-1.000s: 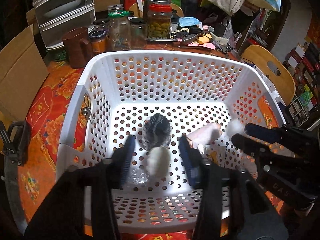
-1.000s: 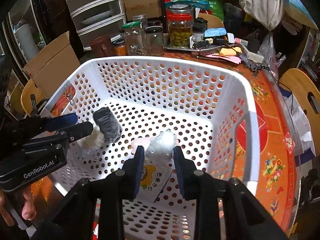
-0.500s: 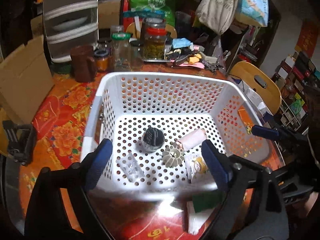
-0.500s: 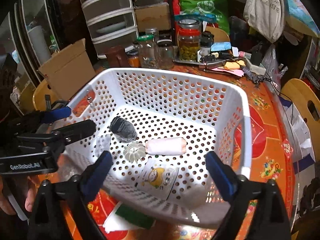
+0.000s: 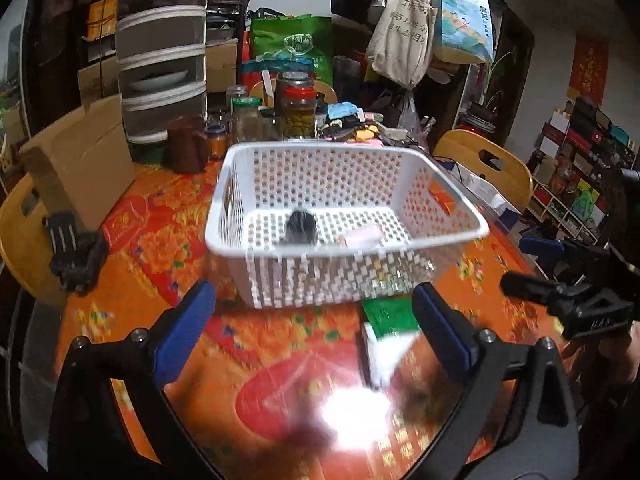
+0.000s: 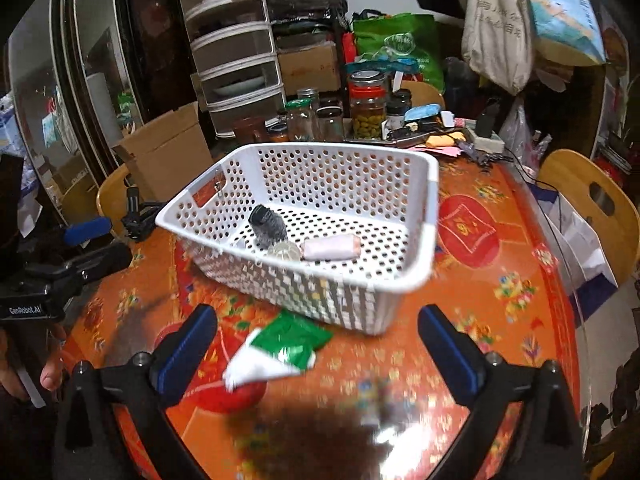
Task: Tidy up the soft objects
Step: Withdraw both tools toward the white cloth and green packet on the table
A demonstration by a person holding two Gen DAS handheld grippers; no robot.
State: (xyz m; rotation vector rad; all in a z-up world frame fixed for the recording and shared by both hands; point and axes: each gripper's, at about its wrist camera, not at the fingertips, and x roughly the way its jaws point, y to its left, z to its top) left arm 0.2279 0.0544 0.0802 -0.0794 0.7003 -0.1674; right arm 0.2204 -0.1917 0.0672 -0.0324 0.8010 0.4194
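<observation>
A white perforated basket [image 5: 440, 196] [image 6: 434, 200] stands on the orange patterned table. Inside lie a dark grey soft ball [image 5: 301, 224] [image 6: 266, 222], a pink roll [image 5: 364, 235] [image 6: 330, 247] and a pale ribbed object [image 6: 285, 251]. A green and white packet [image 5: 386, 332] [image 6: 280, 350] lies on the table in front of the basket. My left gripper [image 5: 314, 334] is open and empty, held back above the table. My right gripper [image 6: 318, 346] is open and empty too; it also shows at the right of the left wrist view [image 5: 532, 264].
Glass jars [image 6: 366, 110], a brown jug [image 5: 186, 148] and clutter stand behind the basket. A cardboard box [image 5: 80, 156] and a black holder [image 5: 74, 248] are at the left. Wooden chairs [image 6: 592, 200] ring the table. Plastic drawers [image 6: 236, 68] stand behind.
Both grippers have let go of soft items inside the basket, opened wide and pulled back and up, out of the basket, so the table in front shows.
</observation>
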